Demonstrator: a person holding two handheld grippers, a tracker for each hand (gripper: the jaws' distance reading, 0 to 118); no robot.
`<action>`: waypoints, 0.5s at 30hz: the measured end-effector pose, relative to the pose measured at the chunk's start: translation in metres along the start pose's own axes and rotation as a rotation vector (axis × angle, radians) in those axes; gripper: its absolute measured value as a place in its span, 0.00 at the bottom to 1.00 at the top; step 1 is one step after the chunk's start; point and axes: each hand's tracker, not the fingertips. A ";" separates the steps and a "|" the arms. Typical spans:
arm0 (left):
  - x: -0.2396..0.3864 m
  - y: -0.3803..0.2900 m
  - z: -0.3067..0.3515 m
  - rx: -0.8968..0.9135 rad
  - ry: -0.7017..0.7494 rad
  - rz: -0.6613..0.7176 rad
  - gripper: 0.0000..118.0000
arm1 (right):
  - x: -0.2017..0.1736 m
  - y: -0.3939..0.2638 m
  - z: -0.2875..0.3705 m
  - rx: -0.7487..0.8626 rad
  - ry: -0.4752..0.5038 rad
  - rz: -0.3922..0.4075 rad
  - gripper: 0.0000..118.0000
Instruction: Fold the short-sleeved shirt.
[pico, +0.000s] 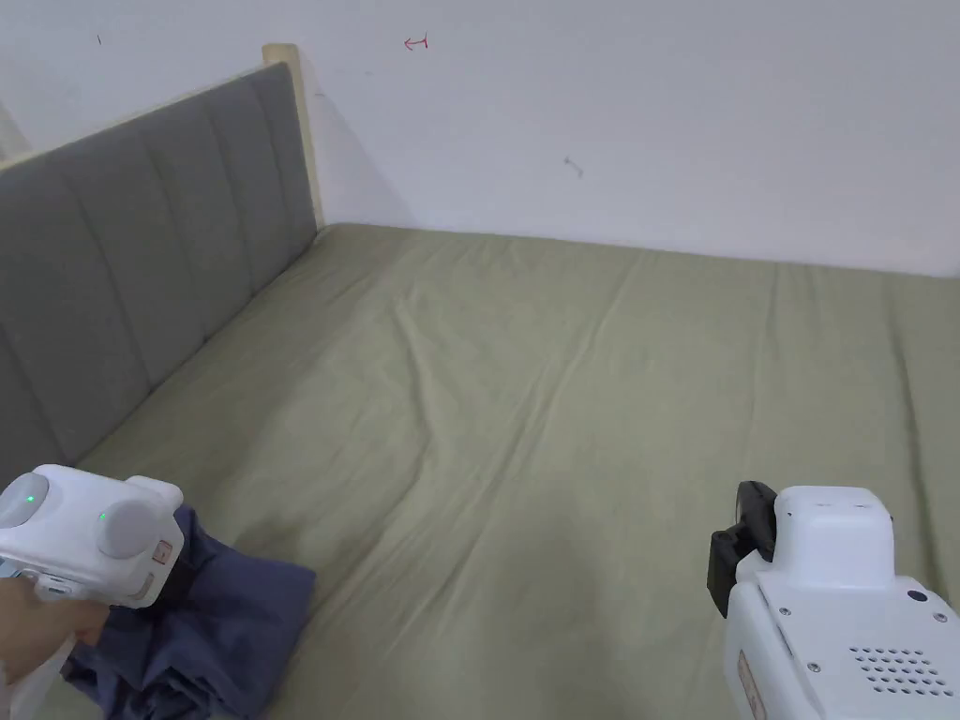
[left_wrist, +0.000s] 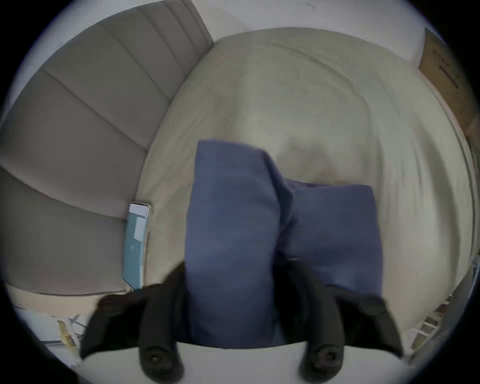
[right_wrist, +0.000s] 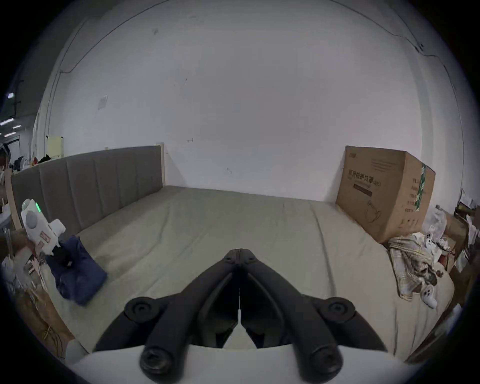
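Observation:
A dark blue short-sleeved shirt (pico: 220, 633) lies in a folded bundle at the near left corner of the olive-green bed (pico: 581, 403). My left gripper (pico: 180, 574) sits on top of it. In the left gripper view, a thick fold of the shirt (left_wrist: 233, 207) runs between the two black jaws of that gripper (left_wrist: 233, 265), which press on it from both sides. In the right gripper view, the shirt (right_wrist: 80, 275) rests on the sheet under the left gripper (right_wrist: 61, 253). My right gripper (right_wrist: 239, 253) hovers over the near right of the bed, jaws together and empty; its black jaw (pico: 745, 548) also shows in the head view.
A grey padded headboard (pico: 141, 281) runs along the bed's left side and a white wall behind. A cardboard box (right_wrist: 384, 192) stands at the far right corner, with a heap of pale checked cloth (right_wrist: 413, 265) in front of it. A flat light-blue item (left_wrist: 136, 244) leans by the headboard.

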 end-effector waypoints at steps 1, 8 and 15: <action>0.002 -0.001 -0.002 -0.002 0.016 -0.001 0.66 | 0.000 -0.001 -0.002 -0.011 0.006 0.004 0.01; 0.001 -0.013 0.018 0.070 -0.003 0.135 0.99 | -0.001 -0.003 -0.010 -0.044 0.022 0.005 0.01; 0.050 -0.025 0.089 0.268 -0.111 0.124 0.00 | 0.012 -0.002 -0.004 -0.061 0.032 -0.031 0.01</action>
